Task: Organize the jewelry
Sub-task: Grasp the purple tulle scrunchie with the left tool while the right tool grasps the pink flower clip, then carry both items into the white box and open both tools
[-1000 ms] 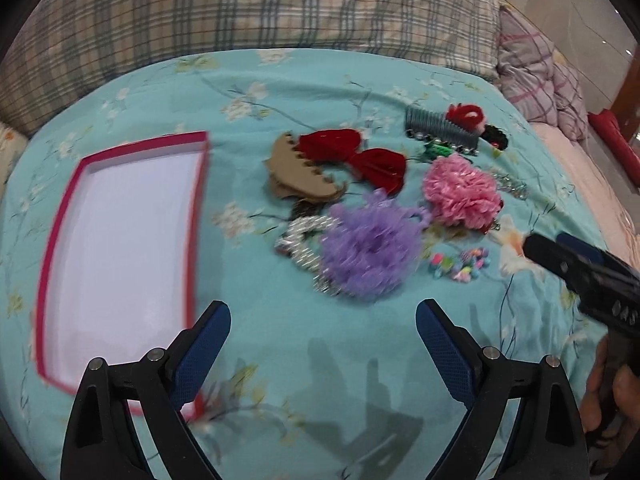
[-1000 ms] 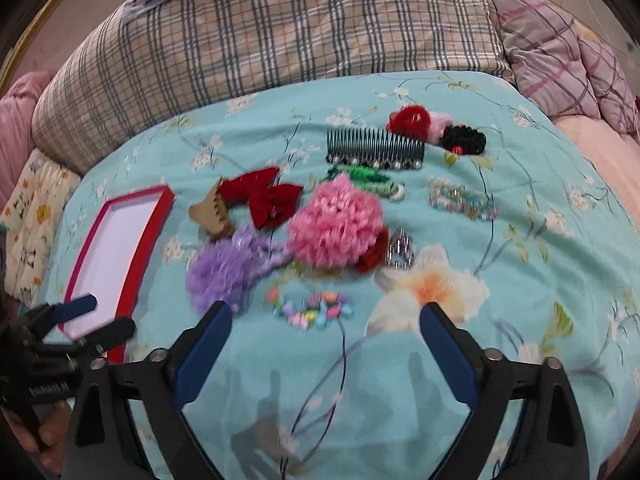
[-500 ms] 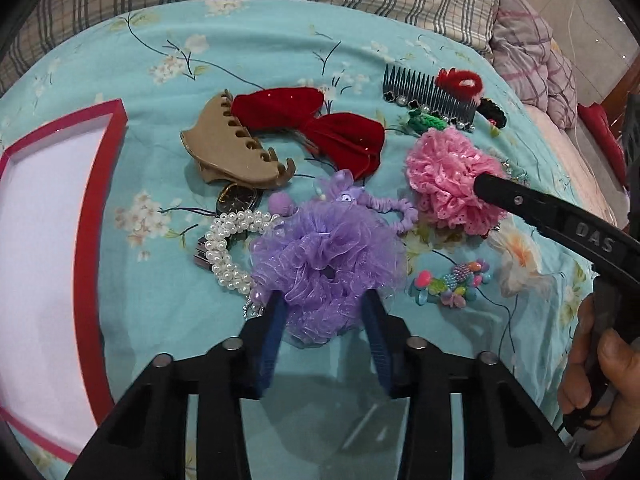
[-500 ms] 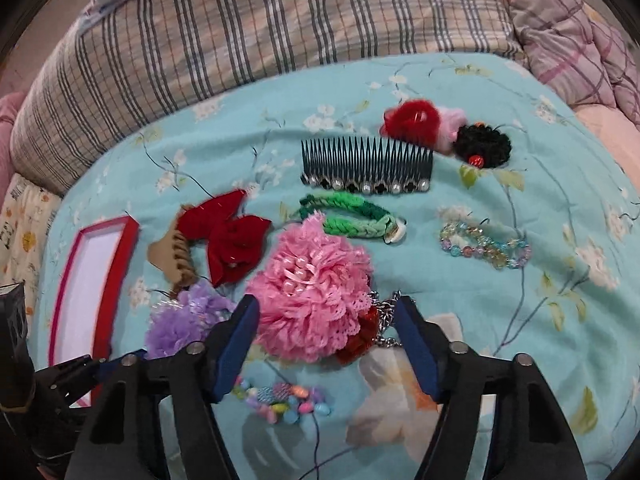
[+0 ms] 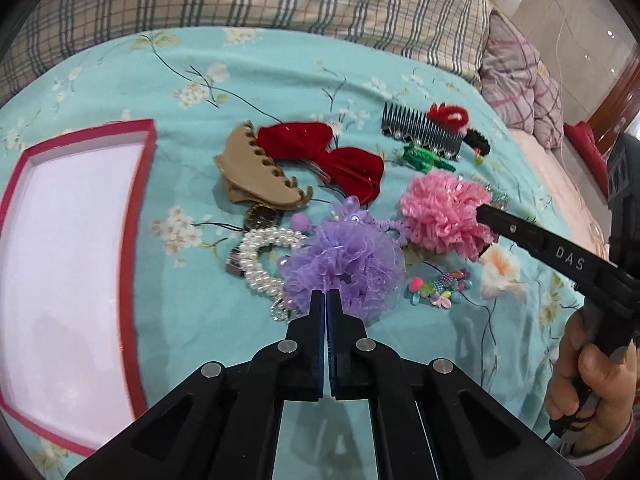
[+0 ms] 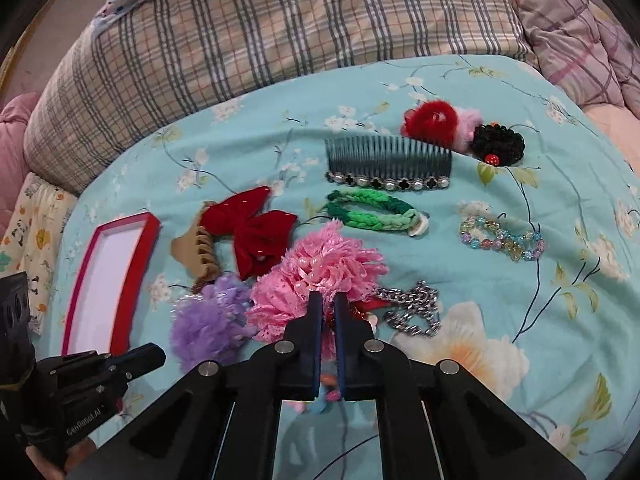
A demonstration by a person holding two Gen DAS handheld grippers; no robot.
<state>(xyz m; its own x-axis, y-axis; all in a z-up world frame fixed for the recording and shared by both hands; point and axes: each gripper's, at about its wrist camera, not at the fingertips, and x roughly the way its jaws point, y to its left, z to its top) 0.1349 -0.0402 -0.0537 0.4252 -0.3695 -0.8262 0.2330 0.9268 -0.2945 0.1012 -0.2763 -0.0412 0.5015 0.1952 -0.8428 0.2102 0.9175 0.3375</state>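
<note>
My left gripper (image 5: pixel 327 297) is shut on the near edge of the purple scrunchie (image 5: pixel 348 264), which lies on the teal bedspread. My right gripper (image 6: pixel 327 299) is shut on the near edge of the pink scrunchie (image 6: pixel 320 276); the pink scrunchie also shows in the left wrist view (image 5: pixel 444 212). The purple scrunchie shows at the left in the right wrist view (image 6: pixel 208 320). A red-rimmed white tray (image 5: pixel 72 264) lies to the left, also seen small in the right wrist view (image 6: pixel 108 280).
Around the scrunchies lie a pearl bracelet (image 5: pixel 260 256), tan claw clip (image 5: pixel 256 172), red bow (image 5: pixel 332 156), comb (image 6: pixel 388 160), green braided band (image 6: pixel 372 212), bead bracelet (image 6: pixel 500 240), silver chain (image 6: pixel 412 308) and colourful beads (image 5: pixel 440 288). Plaid pillows (image 6: pixel 280 32) lie behind.
Both grippers moved forward to the scrunchies and closed from wide open: the left onto the purple one, the right onto the pink one.
</note>
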